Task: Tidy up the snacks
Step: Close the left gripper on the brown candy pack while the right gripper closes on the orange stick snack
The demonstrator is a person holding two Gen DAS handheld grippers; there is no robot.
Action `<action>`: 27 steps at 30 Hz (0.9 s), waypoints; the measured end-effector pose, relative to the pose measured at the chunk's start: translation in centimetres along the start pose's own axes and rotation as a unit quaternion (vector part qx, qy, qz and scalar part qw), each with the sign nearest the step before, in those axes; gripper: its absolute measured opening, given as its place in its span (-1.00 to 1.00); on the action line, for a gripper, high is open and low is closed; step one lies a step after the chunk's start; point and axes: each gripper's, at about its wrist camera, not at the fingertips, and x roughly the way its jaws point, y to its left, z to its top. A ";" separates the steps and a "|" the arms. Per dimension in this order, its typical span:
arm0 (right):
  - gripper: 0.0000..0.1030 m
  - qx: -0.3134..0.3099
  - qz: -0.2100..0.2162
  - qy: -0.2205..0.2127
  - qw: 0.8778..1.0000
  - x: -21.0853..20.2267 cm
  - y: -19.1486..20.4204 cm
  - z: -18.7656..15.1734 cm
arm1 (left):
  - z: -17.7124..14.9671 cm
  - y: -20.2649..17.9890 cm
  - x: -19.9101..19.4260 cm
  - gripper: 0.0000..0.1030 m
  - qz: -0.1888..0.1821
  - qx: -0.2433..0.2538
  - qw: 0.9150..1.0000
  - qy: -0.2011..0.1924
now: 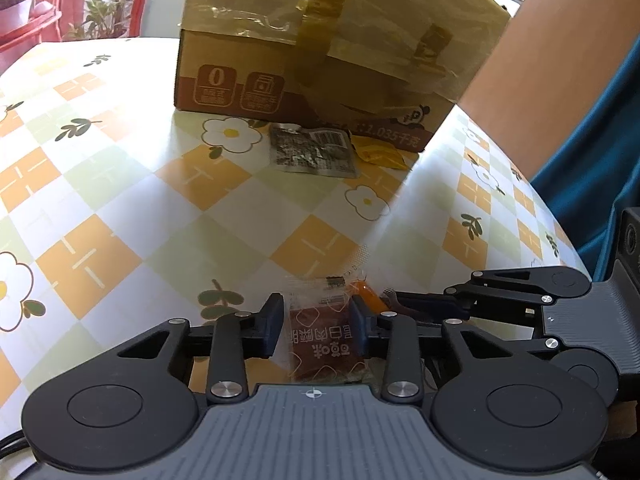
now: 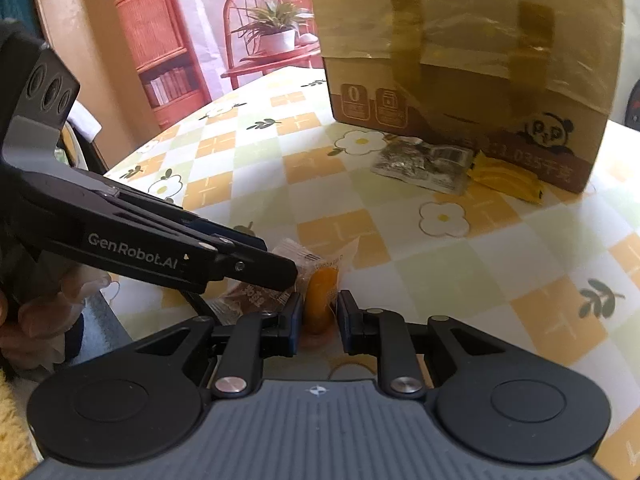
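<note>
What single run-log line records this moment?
left gripper: open around brown snack packet | right gripper: open around orange snack packet | cardboard box: taped shut

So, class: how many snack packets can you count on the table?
4: brown packet between left gripper's fingers, orange packet between right gripper's, silver packet and yellow packet beside box. Others may be hidden.

The left wrist camera is sitting low over the table (image 1: 120, 184), looking forward past its own fingers at the far cardboard box (image 1: 320, 60). The right wrist camera is sitting just to the right, facing the same way. Both are seeing the box (image 2: 460, 72), the table (image 2: 500, 260) and the near snacks.
</note>
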 end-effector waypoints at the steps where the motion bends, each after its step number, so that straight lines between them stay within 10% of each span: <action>1: -0.60 0.002 0.001 0.000 1.000 0.1 0.0 0.1 | 0.1 0.1 0.0 -0.27 0.001 -0.003 1.000 -0.002; 27: -0.60 0.125 -0.031 -0.085 0.988 1.6 -4.9 1.6 | 3.1 1.5 0.6 0.00 0.044 -0.026 0.998 -0.041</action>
